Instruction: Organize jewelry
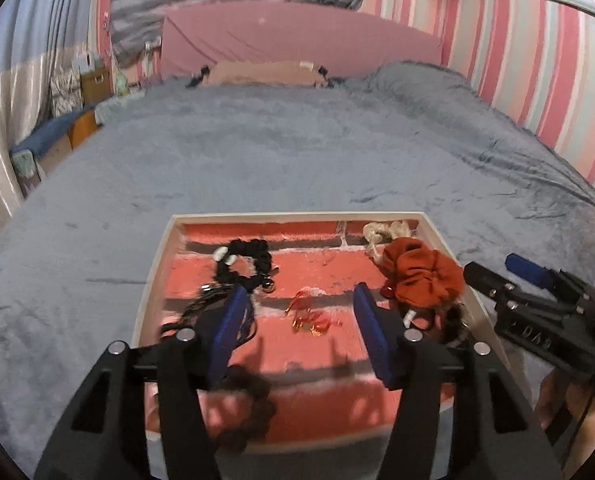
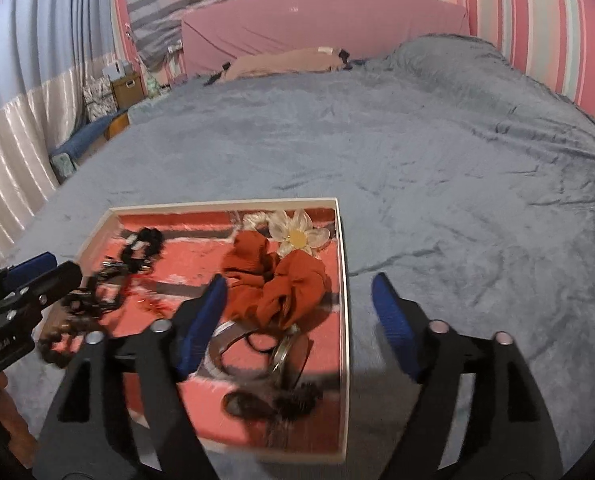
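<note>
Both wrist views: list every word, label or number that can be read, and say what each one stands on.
"DAS": raised letters on the black body of the right tool, left wrist view; blurred, so the reading is uncertain.
White print on the body of the left tool, right wrist view: too small and blurred to read.
Tray and its contents: no text.

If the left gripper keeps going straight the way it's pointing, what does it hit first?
Probably the small red and gold piece on the tray floor, which lies between the open left gripper fingers. Depth is hard to judge; it may land just beyond.
</note>
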### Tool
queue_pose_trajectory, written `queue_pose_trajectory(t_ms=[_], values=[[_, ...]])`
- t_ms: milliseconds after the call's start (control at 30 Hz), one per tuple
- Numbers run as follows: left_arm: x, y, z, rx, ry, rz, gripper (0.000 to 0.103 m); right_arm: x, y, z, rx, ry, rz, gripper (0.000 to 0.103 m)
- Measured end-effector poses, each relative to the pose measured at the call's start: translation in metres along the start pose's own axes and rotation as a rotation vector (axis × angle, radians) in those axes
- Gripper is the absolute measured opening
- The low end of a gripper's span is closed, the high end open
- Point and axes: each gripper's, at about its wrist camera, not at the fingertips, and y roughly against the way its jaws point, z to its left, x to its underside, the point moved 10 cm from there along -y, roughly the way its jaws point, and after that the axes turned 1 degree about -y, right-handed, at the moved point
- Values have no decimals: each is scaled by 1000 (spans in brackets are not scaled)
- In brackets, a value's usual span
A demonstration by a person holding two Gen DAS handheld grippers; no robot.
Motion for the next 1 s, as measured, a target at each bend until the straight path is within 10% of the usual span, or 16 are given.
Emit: queue_pose_trajectory(t_ms=[333,633,1000], values=[[38,153,17,-41,-1,-126,97,51,144,32,1,86,-80,99],[100,267,22,-214,-26,-191,99,114,260,60,25,109,-146,99],[153,348,4,-247,26,-236,99,167,335,74,62,157,-195,99]])
